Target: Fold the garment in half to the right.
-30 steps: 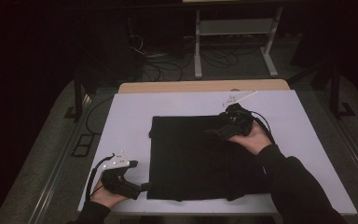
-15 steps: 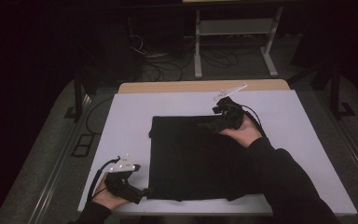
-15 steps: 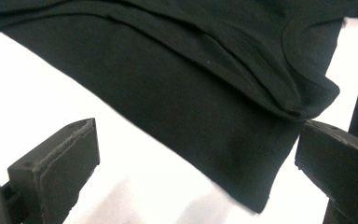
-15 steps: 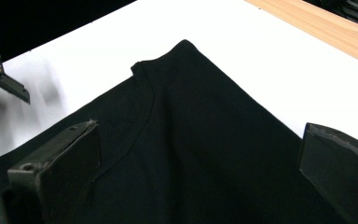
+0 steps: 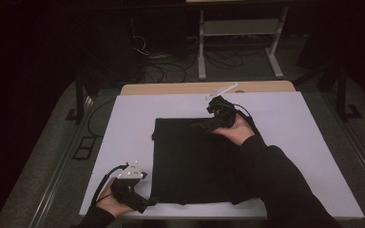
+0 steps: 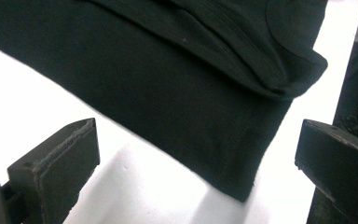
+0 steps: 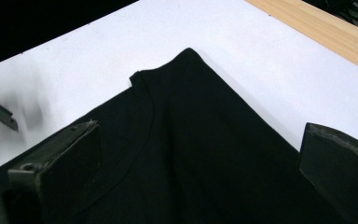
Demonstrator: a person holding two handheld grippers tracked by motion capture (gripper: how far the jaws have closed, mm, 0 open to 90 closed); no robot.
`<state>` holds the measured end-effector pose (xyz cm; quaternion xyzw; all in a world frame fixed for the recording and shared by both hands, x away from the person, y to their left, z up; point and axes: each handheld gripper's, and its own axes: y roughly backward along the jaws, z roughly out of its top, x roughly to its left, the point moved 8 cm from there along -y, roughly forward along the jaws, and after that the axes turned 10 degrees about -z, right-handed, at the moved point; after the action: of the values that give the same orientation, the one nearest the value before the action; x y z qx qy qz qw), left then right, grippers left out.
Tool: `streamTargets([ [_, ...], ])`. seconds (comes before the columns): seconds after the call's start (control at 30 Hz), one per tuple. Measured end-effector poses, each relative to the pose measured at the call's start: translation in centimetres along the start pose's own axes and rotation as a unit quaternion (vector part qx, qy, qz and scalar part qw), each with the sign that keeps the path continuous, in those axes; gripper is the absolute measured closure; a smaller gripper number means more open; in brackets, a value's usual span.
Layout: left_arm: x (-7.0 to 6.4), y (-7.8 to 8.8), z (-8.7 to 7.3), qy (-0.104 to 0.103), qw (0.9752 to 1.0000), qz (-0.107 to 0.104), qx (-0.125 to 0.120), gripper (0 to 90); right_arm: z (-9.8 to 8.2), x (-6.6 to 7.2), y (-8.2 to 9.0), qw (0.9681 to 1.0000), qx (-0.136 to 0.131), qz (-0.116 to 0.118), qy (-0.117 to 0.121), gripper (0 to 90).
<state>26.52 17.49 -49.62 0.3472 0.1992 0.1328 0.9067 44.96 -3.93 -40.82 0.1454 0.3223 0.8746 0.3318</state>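
Jaws of the left gripper [image 5: 142, 205] stand spread wide with nothing between them; in the left gripper view both black jaws flank bare white surface, and the corner of the black garment [image 6: 186, 93] lies just ahead of them, not gripped. Seen from the high view, this gripper sits at the near left edge of the white table [image 5: 123, 123], just beside the garment's near left corner, held by the left hand [image 5: 108, 202]. Its grey plate faces up.

Garment: flat on the table's middle, roughly square outline, dark cloth with a stitched hem along the edge visible in the left gripper view and a folded layer lying over it toward the far side. The right gripper view shows a curved seam on the cloth and a pointed corner toward the table's far part.

Right gripper [image 5: 204, 125]: at the far edge of the garment, right of centre, carried by the right hand [image 5: 235, 133] with a dark sleeve [image 5: 275, 185] crossing over the cloth. Its jaws are also parted, cloth lying under and between them without being pinched. A light wooden strip [image 7: 321, 32] borders the table beyond the white surface
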Motion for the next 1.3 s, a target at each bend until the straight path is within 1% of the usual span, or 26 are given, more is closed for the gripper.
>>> streamTargets([
  [0.13, -0.1, -0.2, -0.2, -0.002, 0.9999, -0.005, 0.009, 0.0, 0.7, 0.3, -0.9, 1.0, 0.004, 0.002, 0.0, 0.0],
  [0.2, -0.1, -0.3, -0.2, -0.006, 0.9999, -0.007, 0.013, 0.0, 1.0, 0.4, -1.3, 1.0, 0.005, 0.003, 0.003, 0.0],
  [0.27, -0.3, -0.4, -0.3, -0.003, 0.9998, -0.011, 0.016, 0.0, 1.3, 0.6, -1.7, 1.0, 0.005, 0.003, 0.002, 0.0],
  [0.3, -0.4, -0.5, -0.3, -0.004, 0.9998, -0.013, 0.016, 0.0, 1.4, 0.6, -1.8, 1.0, 0.006, 0.003, 0.006, 0.0],
  [0.33, -0.6, -0.6, -0.4, -0.004, 0.9997, -0.014, 0.017, 0.0, 1.6, 0.7, -2.0, 1.0, 0.005, 0.003, 0.004, 0.0],
  [0.37, -0.6, -0.6, -0.4, -0.01, 0.9996, -0.016, 0.021, 0.0, 1.7, 0.8, -2.2, 1.0, 0.004, 0.005, 0.004, 0.0],
  [0.43, -0.7, -0.8, -0.5, -0.008, 0.9995, -0.018, 0.024, 0.0, 1.9, 0.9, -2.4, 1.0, 0.004, 0.004, 0.002, 0.0],
  [0.47, -0.7, -0.8, -0.5, -0.009, 0.9995, -0.019, 0.025, 0.0, 2.3, 1.1, -2.8, 1.0, 0.004, 0.007, 0.004, 0.0],
  [0.5, -0.7, -0.8, -0.5, -0.012, 0.9994, -0.021, 0.026, 0.0, 2.4, 1.1, -2.9, 1.0, 0.004, 0.006, 0.005, 0.0],
  [0.53, -0.7, -0.8, -0.5, -0.012, 0.9994, -0.021, 0.026, 0.0, 2.4, 1.1, -2.9, 1.0, 0.004, 0.006, 0.005, 0.0],
  [0.57, -0.8, -0.9, -0.6, -0.006, 0.9993, -0.024, 0.027, 0.0, 2.5, 1.2, -3.1, 1.0, 0.004, 0.006, 0.005, 0.0],
  [0.67, -0.9, -1.0, -0.6, -0.012, 0.999, -0.028, 0.032, 0.0, 3.0, 1.4, -3.9, 0.9999, 0.008, 0.008, 0.005, 0.0],
  [0.8, -0.9, -1.0, -0.6, -0.016, 0.9991, -0.026, 0.03, 0.0, 3.6, 1.6, -4.7, 0.9999, 0.008, 0.008, 0.003, 0.0],
  [0.87, -1.0, -1.1, -0.6, -0.011, 0.9993, -0.024, 0.026, 0.0, 3.8, 1.7, -5.2, 1.0, 0.007, 0.007, 0.002, 0.0],
  [0.97, -1.1, -1.2, -0.5, -0.009, 0.9992, -0.032, 0.023, 0.0, 4.2, 1.8, -6.0, 1.0, 0.007, 0.007, -0.001, 0.0],
  [1.03, -1.2, -1.3, -0.4, -0.008, 0.9993, -0.03, 0.021, 0.0, 4.5, 2.0, -6.5, 0.9999, 0.008, 0.006, -0.003, 0.0],
  [1.2, -1.2, -1.5, -0.4, -0.015, 0.9992, -0.025, 0.028, 0.0, 4.8, 2.5, -7.8, 0.9999, 0.013, 0.006, -0.001, 0.0],
  [1.23, -1.2, -1.5, -0.4, -0.022, 0.999, -0.023, 0.033, 0.0, 4.9, 2.5, -8.0, 0.9999, 0.014, 0.006, -0.002, 0.0],
  [1.3, -1.3, -1.6, -0.4, -0.028, 0.9986, -0.019, 0.04, 0.0, 5.0, 2.6, -8.5, 0.9998, 0.016, 0.005, -0.003, 0.0],
])
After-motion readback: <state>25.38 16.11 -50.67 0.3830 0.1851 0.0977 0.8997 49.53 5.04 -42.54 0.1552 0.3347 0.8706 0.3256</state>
